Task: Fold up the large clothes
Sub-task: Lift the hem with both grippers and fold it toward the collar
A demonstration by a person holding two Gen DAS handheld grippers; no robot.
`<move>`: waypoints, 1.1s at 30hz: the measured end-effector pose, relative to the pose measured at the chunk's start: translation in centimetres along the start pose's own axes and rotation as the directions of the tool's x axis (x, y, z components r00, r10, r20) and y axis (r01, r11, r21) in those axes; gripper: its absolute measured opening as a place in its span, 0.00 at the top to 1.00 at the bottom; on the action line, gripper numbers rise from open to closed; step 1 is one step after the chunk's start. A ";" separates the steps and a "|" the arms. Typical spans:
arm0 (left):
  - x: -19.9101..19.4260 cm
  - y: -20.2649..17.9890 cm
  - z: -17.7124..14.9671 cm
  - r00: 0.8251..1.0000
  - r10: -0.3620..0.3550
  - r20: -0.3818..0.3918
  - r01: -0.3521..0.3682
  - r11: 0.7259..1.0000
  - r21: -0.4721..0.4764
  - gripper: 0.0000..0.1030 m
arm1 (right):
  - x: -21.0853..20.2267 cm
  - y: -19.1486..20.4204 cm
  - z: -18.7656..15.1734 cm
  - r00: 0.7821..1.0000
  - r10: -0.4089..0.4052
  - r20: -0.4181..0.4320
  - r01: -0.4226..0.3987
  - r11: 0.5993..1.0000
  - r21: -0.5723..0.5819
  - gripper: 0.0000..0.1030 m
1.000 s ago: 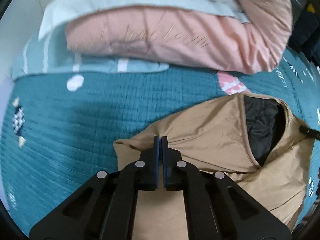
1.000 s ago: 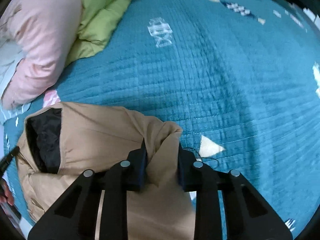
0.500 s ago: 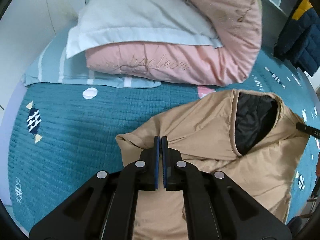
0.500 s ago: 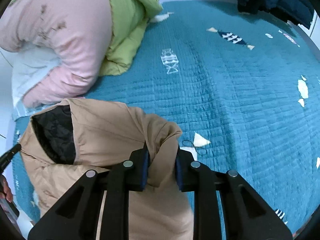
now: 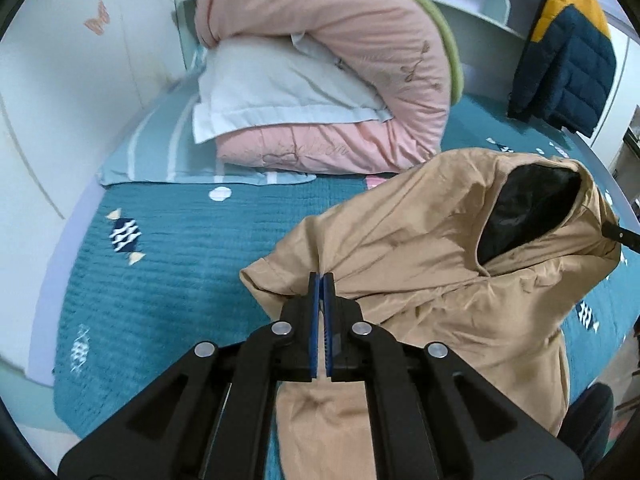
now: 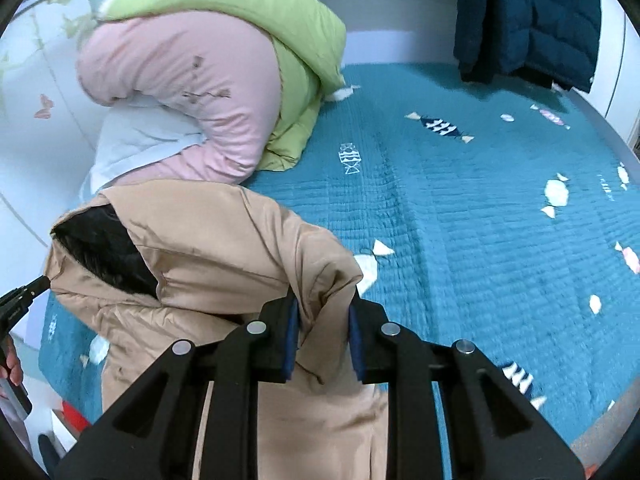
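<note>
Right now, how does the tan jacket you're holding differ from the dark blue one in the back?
The tan jacket is smooth fabric with a black lining, gripped at each shoulder by the left gripper and right gripper, drooping over the teal bedspread. The dark blue jacket is quilted and puffy, with a yellow panel, hanging untouched at the far edge. Both are bulky outerwear.

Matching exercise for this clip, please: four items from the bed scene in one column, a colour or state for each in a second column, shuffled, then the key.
1. tan jacket
2. navy puffer coat
3. pink duvet
4. bedspread

A. teal, with candy prints
B. hanging at the far side of the bed
C. pinched by both grippers
D. piled over a white pillow

Pairs: 1-C, 2-B, 3-D, 4-A
</note>
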State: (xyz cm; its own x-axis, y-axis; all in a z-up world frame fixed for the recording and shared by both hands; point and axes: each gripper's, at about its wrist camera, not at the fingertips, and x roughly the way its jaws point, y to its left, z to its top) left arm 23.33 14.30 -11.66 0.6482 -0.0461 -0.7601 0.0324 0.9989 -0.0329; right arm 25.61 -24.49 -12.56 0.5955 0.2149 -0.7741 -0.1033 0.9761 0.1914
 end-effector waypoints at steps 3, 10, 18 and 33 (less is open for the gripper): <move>-2.8 -0.3 -2.4 1.000 -0.020 0.015 0.020 1.000 0.005 0.99 | -2.3 0.4 -2.5 1.000 -0.004 0.026 0.004 1.000 -0.021 0.81; -6.7 -0.7 -9.4 0.999 -0.043 0.011 0.043 0.999 -0.024 0.99 | -5.8 -0.1 -10.1 0.999 0.005 0.034 -0.004 0.999 -0.034 0.81; -6.8 -0.8 -18.8 0.990 -0.080 -0.113 0.070 0.993 -0.094 1.00 | -4.9 -0.5 -18.5 0.994 0.014 -0.106 -0.019 0.999 -0.046 0.80; -6.7 -1.5 -26.9 0.962 -0.062 -0.267 0.034 0.994 -0.105 0.90 | -5.5 -4.5 -25.9 0.960 0.023 -0.279 -0.006 0.998 0.063 0.49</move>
State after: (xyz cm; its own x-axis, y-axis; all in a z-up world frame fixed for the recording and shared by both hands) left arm -1.53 13.16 -23.95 0.4181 -0.1051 -0.9023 -0.0255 0.9915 -0.1273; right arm 2.20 -29.16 -24.81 0.3472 0.2382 -0.9070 -0.0563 0.9708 0.2333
